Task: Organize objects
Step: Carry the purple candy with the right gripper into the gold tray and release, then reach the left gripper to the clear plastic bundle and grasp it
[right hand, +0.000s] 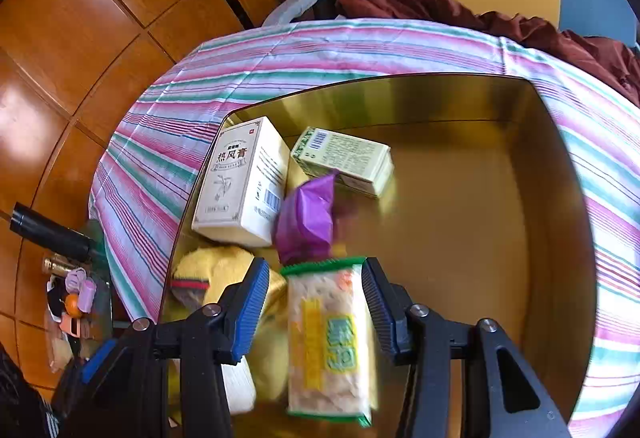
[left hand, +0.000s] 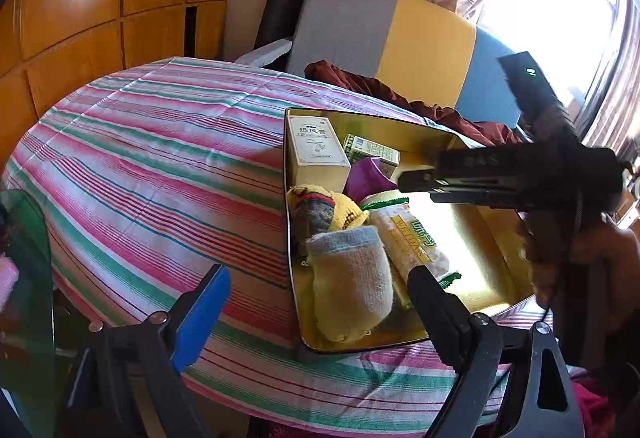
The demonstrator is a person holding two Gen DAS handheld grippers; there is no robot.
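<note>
- We saw the right hand-held gripper (right hand: 314,304) over the gold tin (right hand: 480,222), its jaws apart around the cracker packet (right hand: 330,342) (pads not pressing it).
- The packet lay in the tin beside a yellow sock (right hand: 224,266), purple wrapper (right hand: 308,218), white box (right hand: 240,178) and green box (right hand: 344,160).
- The left hand-held gripper (left hand: 320,302) stood wide apart, empty, at the tin's near corner on the striped counter (left hand: 160,158).

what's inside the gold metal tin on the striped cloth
The gold metal tin holds a cream carton, a green carton, a purple packet, a cracker packet, a yellow sock and a grey-cuffed sock. What lies under them is covered.
</note>
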